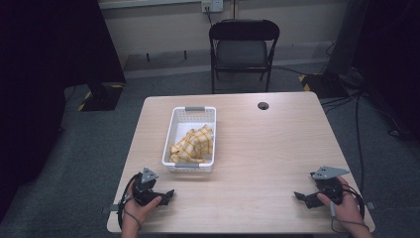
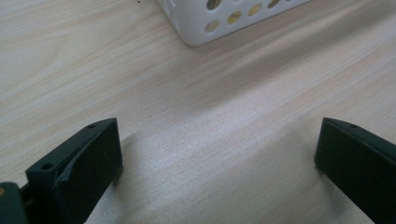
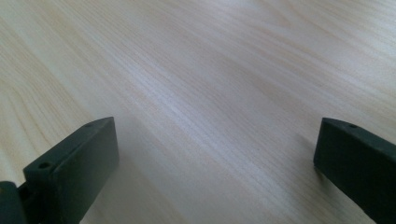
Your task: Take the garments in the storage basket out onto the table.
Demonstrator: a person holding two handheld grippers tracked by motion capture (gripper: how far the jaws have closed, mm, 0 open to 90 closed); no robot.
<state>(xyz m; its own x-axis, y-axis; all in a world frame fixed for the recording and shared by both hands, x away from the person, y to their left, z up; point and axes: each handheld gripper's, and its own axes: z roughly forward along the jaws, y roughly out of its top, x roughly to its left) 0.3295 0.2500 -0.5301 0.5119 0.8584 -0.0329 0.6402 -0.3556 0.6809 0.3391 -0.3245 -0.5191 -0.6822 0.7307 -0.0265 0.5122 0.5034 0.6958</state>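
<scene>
No text, label, brand, number or sign can be read in any of the views.

Folding chair (image 1: 243,49) — wall socket (image 1: 212,5)

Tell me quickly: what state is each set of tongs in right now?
Left tongs: open, holding nothing, over the bare table.
Right tongs: open, holding nothing.
</scene>
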